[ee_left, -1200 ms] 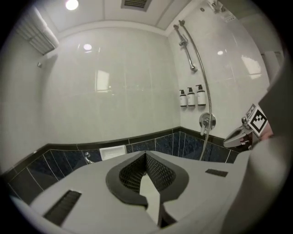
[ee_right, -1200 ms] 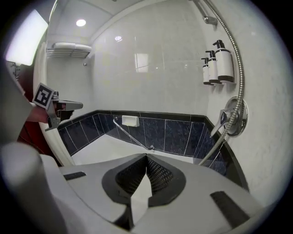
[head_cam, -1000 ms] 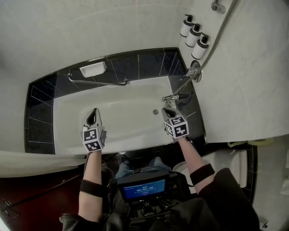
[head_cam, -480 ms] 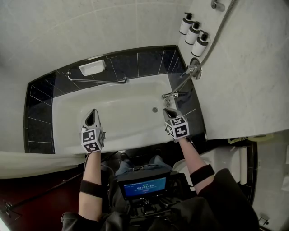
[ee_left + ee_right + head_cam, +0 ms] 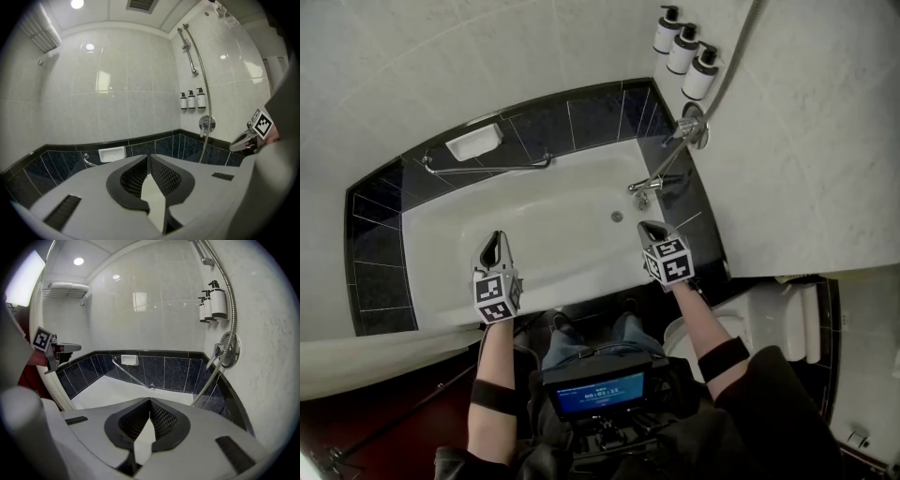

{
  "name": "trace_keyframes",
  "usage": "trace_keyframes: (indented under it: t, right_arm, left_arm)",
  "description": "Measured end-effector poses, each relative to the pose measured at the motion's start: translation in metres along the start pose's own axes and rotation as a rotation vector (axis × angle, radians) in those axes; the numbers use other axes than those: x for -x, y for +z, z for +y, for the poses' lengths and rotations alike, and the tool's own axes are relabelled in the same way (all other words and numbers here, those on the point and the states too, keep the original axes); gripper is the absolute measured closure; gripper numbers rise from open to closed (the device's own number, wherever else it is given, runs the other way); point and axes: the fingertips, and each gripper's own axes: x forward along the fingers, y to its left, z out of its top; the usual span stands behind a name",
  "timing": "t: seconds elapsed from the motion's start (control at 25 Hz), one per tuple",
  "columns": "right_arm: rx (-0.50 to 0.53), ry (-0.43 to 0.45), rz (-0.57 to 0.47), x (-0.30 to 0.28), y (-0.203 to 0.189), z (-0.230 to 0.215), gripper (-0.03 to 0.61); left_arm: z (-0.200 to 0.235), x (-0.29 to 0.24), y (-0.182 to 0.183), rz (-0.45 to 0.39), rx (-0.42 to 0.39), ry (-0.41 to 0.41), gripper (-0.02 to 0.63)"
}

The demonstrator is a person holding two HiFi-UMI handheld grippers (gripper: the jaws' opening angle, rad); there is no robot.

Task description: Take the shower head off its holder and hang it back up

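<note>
The metal shower hose (image 5: 727, 70) runs from the round wall valve (image 5: 691, 127) up the right wall and out of the top of the head view. In the left gripper view the hose (image 5: 206, 89) arcs up beside a slide rail (image 5: 187, 49); the shower head at its top is too small to make out. My left gripper (image 5: 493, 246) is shut and empty above the near side of the white bathtub (image 5: 553, 234). My right gripper (image 5: 651, 231) is shut and empty too, just below the tub spout (image 5: 645, 187). The right gripper view shows the hose (image 5: 232, 301) and valve (image 5: 228, 351).
Three pump bottles (image 5: 682, 52) hang on the right wall above the valve. A chrome grab bar (image 5: 487, 169) and a white soap dish (image 5: 473, 142) sit on the dark tile at the tub's far side. A toilet (image 5: 783, 323) stands to the lower right.
The head view has tipped, so tub, bottles and valve sit higher and further left in it. Both grippers stay shut over the tub's near side, having drifted only slightly.
</note>
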Motion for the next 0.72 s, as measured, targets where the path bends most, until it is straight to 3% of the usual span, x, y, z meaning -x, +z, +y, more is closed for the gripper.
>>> trace_keyframes:
  t: [0.32, 0.72]
  right_arm:
    - [-0.066, -0.042, 0.063, -0.022, -0.043, -0.031, 0.557]
    - [-0.209, -0.098, 0.098, -0.109, -0.141, -0.084, 0.557]
  left_arm:
    - [-0.058, -0.062, -0.051, 0.103, -0.031, -0.153, 0.444]
    - [-0.175, -0.185, -0.17, 0.219, -0.054, -0.36, 0.299]
